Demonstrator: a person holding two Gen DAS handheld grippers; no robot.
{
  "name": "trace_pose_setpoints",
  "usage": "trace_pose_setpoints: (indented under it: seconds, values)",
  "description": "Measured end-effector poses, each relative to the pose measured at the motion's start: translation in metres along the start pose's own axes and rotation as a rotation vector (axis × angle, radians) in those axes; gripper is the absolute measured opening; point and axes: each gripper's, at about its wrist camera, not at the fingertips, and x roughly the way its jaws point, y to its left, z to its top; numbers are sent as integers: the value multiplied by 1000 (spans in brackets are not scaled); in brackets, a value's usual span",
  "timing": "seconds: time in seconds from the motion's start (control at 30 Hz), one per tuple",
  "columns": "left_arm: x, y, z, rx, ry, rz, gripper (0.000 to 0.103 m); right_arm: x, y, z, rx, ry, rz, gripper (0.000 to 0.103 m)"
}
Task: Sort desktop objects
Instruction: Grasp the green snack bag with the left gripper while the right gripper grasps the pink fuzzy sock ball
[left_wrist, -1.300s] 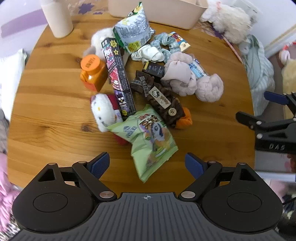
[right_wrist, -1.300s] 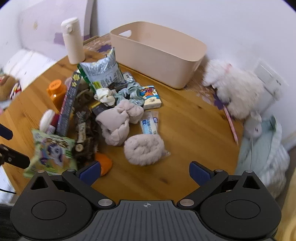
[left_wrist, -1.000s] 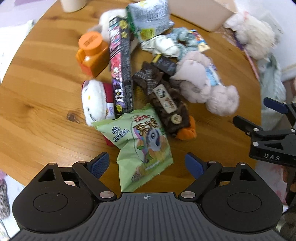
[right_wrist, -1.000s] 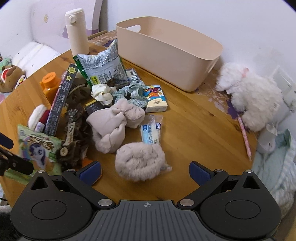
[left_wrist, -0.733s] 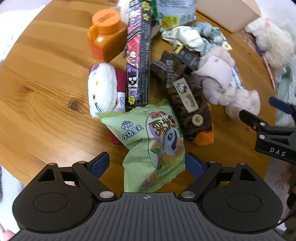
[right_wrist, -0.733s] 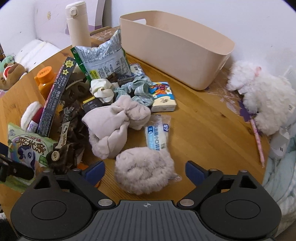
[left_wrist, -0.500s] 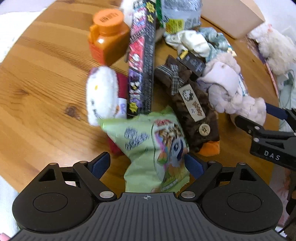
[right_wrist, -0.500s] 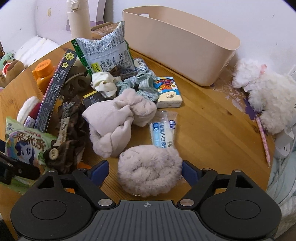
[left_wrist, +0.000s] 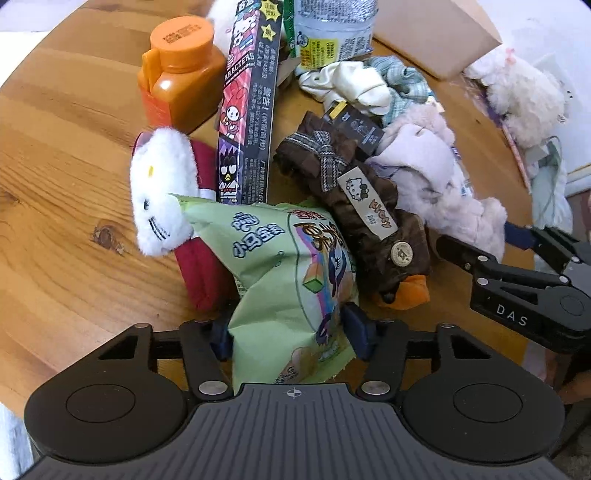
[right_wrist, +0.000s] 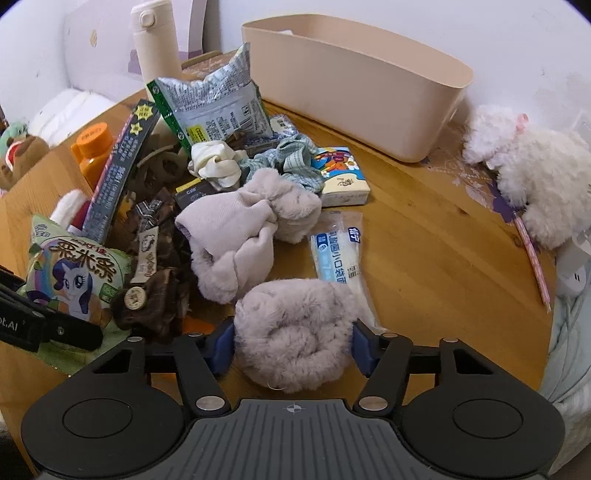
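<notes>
Left gripper: jaws closing; green snack bag being pinched at its near end, long axis running away.
Right gripper: jaws closing; fluffy sock roll being squeezed crosswise.

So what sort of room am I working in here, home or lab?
Most likely a home, perhaps a child's bedroom: a round wooden table piled with a snack bag, fluffy socks and a white plush toy, with a beige storage bin against a plain wall.
</notes>
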Motion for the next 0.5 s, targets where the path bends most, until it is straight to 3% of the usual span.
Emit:
trace_pose_setpoints:
  seconds: [0.5]
  values:
    - [-47,1,12,107,-34,-45,44,-45,-21,21,42,-101,-8,59]
